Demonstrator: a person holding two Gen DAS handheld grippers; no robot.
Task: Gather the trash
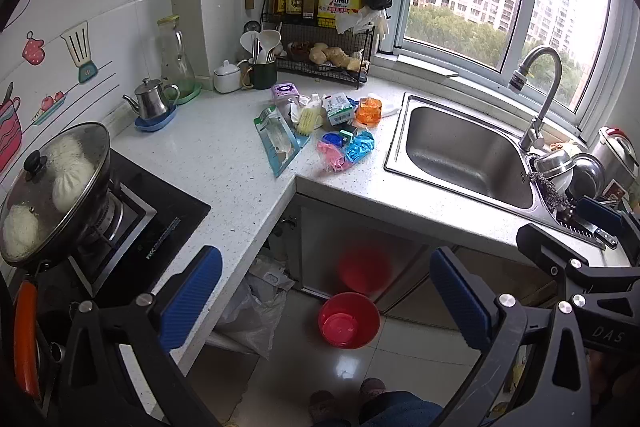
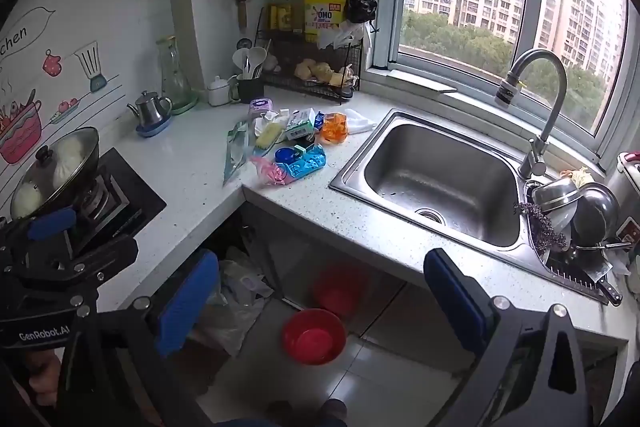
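A heap of trash (image 1: 320, 125) lies on the white counter corner left of the sink: blue and pink wrappers, an orange wrapper (image 1: 369, 111), a blister pack (image 1: 278, 139), small boxes. It also shows in the right wrist view (image 2: 288, 143). A bin lined with a white bag (image 1: 256, 307) stands on the floor under the counter; it shows in the right wrist view too (image 2: 232, 303). My left gripper (image 1: 326, 301) is open and empty, held low, well short of the counter. My right gripper (image 2: 320, 305) is open and empty beside it.
A steel sink (image 1: 464, 155) with a tap (image 1: 536, 87) lies right of the trash. A lidded wok (image 1: 52, 187) sits on the hob at left. A red basin (image 1: 349, 319) stands on the floor. Dishes (image 1: 576, 175) are stacked right of the sink. A wire rack (image 1: 324, 59) stands behind the trash.
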